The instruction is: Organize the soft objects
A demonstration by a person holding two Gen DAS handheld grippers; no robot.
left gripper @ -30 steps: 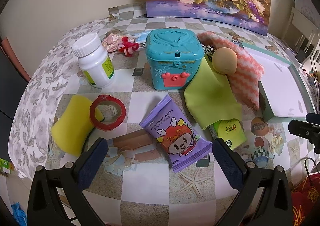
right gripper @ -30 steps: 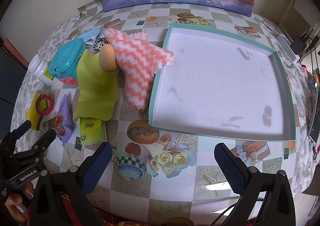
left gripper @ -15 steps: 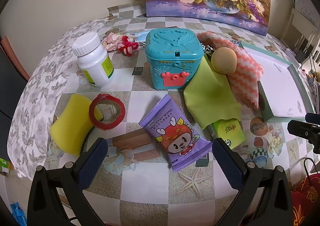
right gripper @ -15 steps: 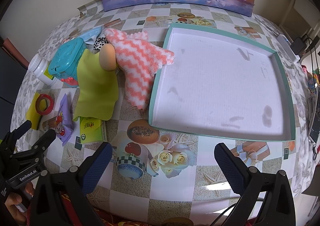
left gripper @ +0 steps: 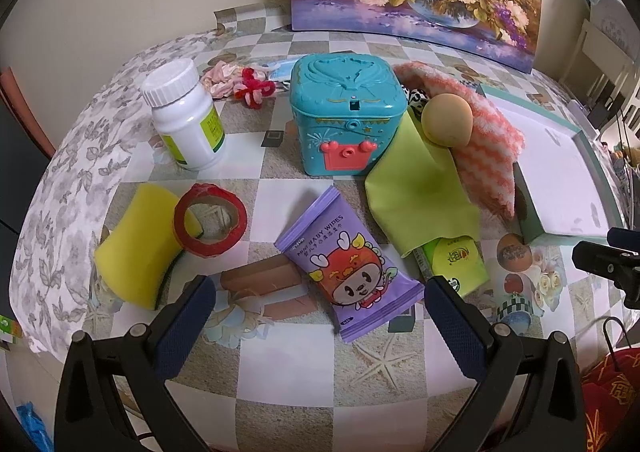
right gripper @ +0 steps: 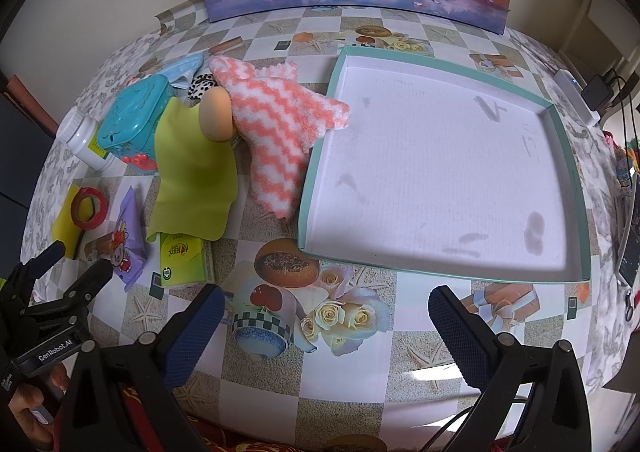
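While both tongs hang spread wide and hold nothing, the left tongs (left gripper: 320,312) over the one purple baby-wipes packet (left gripper: 348,268) and the right tongs (right gripper: 326,316) before the one shallow teal-rimmed white tray (right gripper: 316,172), the soft things lie on the checkered counter (right gripper: 280,372): one yellow sponge (left gripper: 136,248), one lime-green cloth (left gripper: 420,196), one pink-and-white zigzag fluffy cloth (right gripper: 280,132) touching the tray's left wall.
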